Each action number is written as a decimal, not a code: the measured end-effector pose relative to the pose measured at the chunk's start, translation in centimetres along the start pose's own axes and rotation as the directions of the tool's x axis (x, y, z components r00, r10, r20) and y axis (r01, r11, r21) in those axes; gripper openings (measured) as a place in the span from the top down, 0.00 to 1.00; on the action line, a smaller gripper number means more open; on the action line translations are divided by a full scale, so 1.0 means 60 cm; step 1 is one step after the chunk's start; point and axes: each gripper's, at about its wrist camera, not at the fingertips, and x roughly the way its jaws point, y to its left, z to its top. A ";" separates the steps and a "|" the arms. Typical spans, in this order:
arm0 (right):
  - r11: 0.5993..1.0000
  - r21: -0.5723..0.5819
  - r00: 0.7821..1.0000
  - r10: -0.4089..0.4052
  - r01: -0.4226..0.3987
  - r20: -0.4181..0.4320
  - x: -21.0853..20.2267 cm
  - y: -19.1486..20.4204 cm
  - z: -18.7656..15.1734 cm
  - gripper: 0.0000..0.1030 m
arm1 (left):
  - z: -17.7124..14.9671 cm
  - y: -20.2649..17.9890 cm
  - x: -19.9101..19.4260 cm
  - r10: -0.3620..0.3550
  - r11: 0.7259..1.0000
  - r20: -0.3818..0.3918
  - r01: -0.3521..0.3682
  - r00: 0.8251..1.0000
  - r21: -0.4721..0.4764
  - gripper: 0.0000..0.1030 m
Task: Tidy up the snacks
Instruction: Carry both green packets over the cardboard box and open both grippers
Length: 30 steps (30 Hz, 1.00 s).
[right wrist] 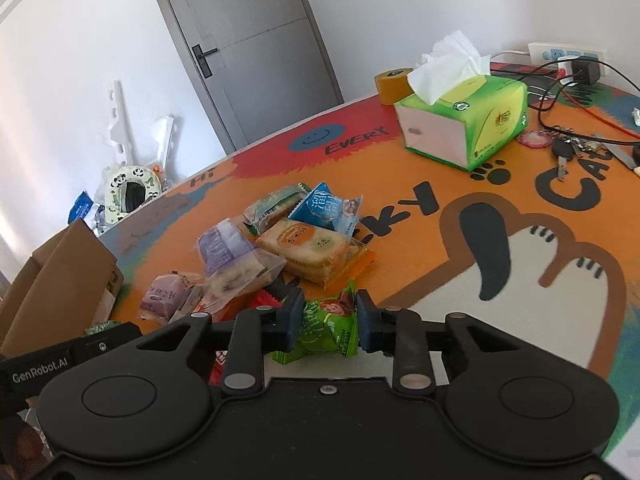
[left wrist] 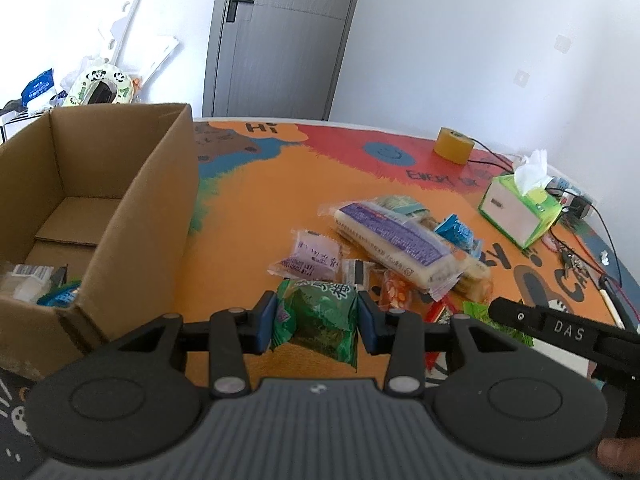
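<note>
My left gripper (left wrist: 318, 322) is clamped on a dark green snack packet (left wrist: 318, 326), held above the orange table mat (left wrist: 256, 200) just right of the cardboard box (left wrist: 132, 216). My right gripper (right wrist: 326, 326) pinches a lighter green packet (right wrist: 328, 330), pads pressing both its sides. Right of the box lies the snack pile: a purple packet (left wrist: 314, 258), a long purple-labelled cracker pack (left wrist: 394, 242), a blue packet (right wrist: 328, 208). Further from the box stand a tissue box (right wrist: 464, 120) and a tape roll (left wrist: 454, 142)
</note>
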 end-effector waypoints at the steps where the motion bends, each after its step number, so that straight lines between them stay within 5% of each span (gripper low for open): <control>1: 1.000 0.000 1.000 0.001 -0.001 0.006 -0.007 0.002 0.000 0.72 | 0.001 0.000 -0.004 -0.003 1.000 0.005 0.003 1.000 0.001 0.60; 30: 0.984 -0.131 0.987 0.131 -0.118 0.096 -0.084 0.135 0.023 0.73 | 0.045 0.055 -0.131 0.017 0.999 0.186 -0.011 0.982 -0.036 0.60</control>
